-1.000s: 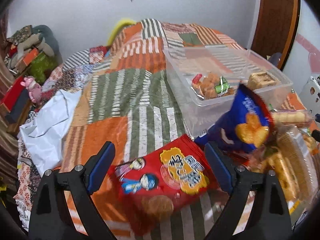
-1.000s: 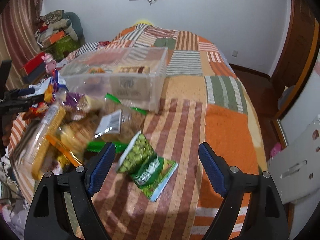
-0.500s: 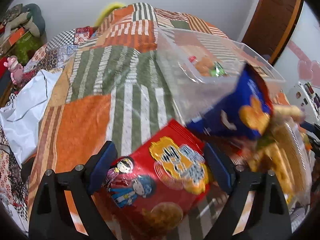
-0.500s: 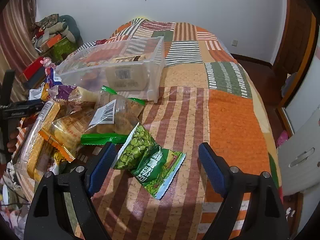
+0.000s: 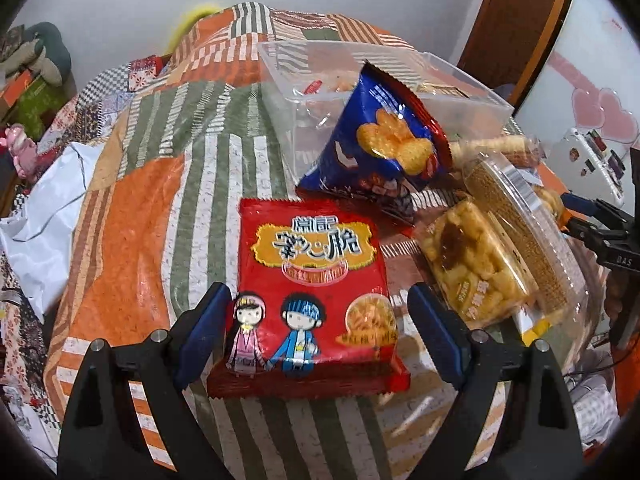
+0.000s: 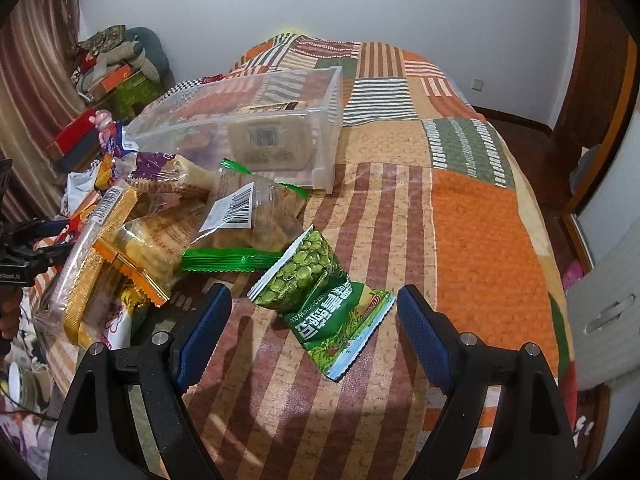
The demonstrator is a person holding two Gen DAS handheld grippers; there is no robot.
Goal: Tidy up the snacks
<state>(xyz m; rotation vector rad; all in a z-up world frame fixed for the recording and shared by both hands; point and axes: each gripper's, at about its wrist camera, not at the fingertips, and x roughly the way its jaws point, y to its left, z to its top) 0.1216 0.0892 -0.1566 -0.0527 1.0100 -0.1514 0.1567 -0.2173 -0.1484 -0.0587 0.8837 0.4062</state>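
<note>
1. The left gripper (image 5: 316, 324) hangs with its jaws spread wide and unclamped, straddling the near part of a flat red foil snack packet printed with two cartoon children (image 5: 310, 280). The packet lies face up on the striped patchwork bedspread (image 5: 132, 216), its long axis running away from the tool toward the clear rectangular plastic storage bin (image 5: 472, 92). The left pad looks to be just beside the packet's left edge, though the fisheye view makes contact hard to judge; the right pad stands clear of it.
2. Beyond the packet, a blue biscuit bag (image 5: 384, 144) leans against the bin's near wall.
3. The right gripper (image 6: 314, 320) is likewise parted and empty, with a green foil bag of peas (image 6: 320, 300) lying on the bedspread between its blue pads, tilted so its long axis runs diagonally across the gap, touching neither pad.
4. Each hand is nearer its own bag; the bin lies ahead and to the right for the left hand, ahead and to the left for the right hand.
5. My judgement: closing across the red packet's short width is the likely coming move.
</note>
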